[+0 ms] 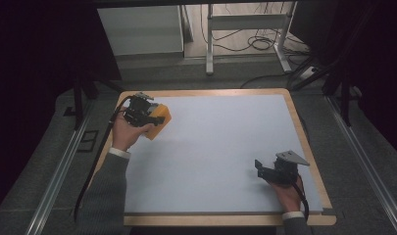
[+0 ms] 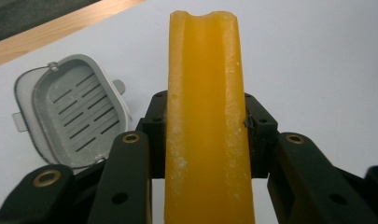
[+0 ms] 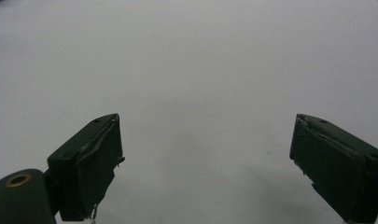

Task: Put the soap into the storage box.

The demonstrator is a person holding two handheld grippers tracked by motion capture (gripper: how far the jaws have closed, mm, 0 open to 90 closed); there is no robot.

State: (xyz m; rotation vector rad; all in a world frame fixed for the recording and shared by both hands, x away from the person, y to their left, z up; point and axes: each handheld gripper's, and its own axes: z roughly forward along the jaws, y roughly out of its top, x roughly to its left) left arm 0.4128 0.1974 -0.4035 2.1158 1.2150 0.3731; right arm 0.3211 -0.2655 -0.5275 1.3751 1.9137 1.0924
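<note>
My left gripper (image 1: 146,113) is shut on an orange block (image 1: 159,119), held a little above the table's far left corner. In the left gripper view the orange block (image 2: 206,121) stands edge-on between the black pads (image 2: 257,128), with a groove along its top. Beneath it on the table lies a grey slotted dish (image 2: 74,116) with a white rim. My right gripper (image 1: 260,169) rests near the table's front right, jaws wide apart. Its view shows the two fingers (image 3: 91,163) spread over bare table with nothing between them.
The white table top (image 1: 220,147) has a wooden rim (image 1: 304,132). Beyond it are a grey floor, a white desk frame (image 1: 245,29) with loose cables, and dark stands on both sides.
</note>
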